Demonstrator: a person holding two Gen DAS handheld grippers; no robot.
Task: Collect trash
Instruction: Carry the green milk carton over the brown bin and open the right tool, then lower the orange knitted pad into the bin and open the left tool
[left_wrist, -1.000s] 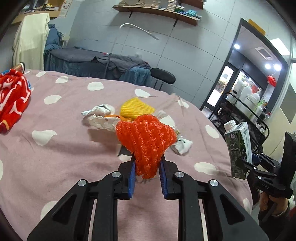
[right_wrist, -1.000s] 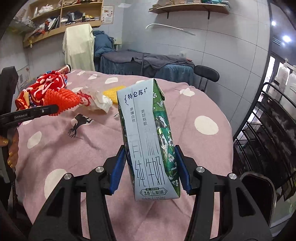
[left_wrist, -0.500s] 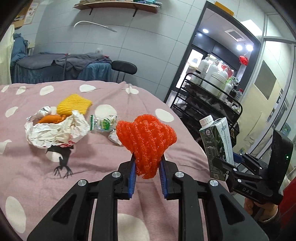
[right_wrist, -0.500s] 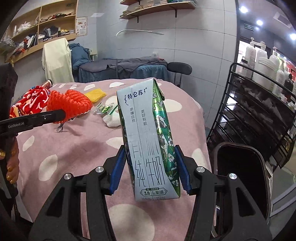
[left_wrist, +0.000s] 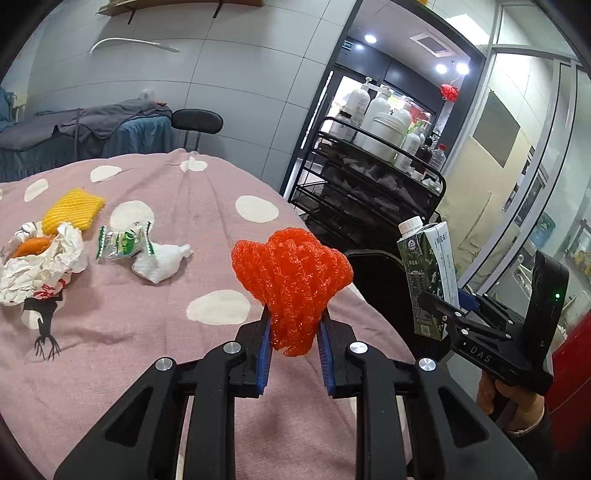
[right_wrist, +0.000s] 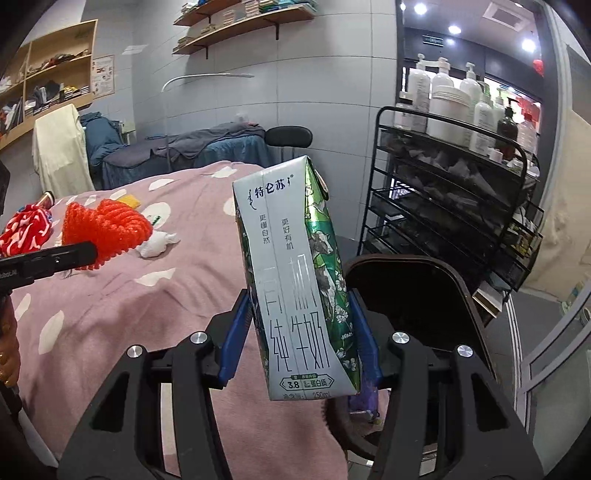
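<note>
Left wrist view: left gripper (left_wrist: 293, 345) clamped on crumpled red-orange foam fruit net (left_wrist: 291, 280), blue pads pressed into its lower stem, net held clear above pink white-spotted tablecloth (left_wrist: 147, 314). Right gripper (left_wrist: 448, 314) at far right, closed on green-and-white milk carton with white screw cap (left_wrist: 426, 273), carton upright.

Right wrist view: carton (right_wrist: 295, 280) pinched at both sides between blue pads of right gripper (right_wrist: 299, 332), held past right edge of table, just left of and above dark round bin opening (right_wrist: 413, 295).

Left on cloth, far left: yellow foam net (left_wrist: 72, 208), crumpled white paper wrapper (left_wrist: 40, 266), small green-and-white sweet wrapper (left_wrist: 123, 242), balled white tissue (left_wrist: 160, 262).

Step judged: carry-to-bin, both loads gripped, neither released. Next move likely: carton brought squarely over bin mouth, pads spread; foam net to follow the same way. Care needed with light net, liable to cling to pads. Then back for remaining litter.
</note>
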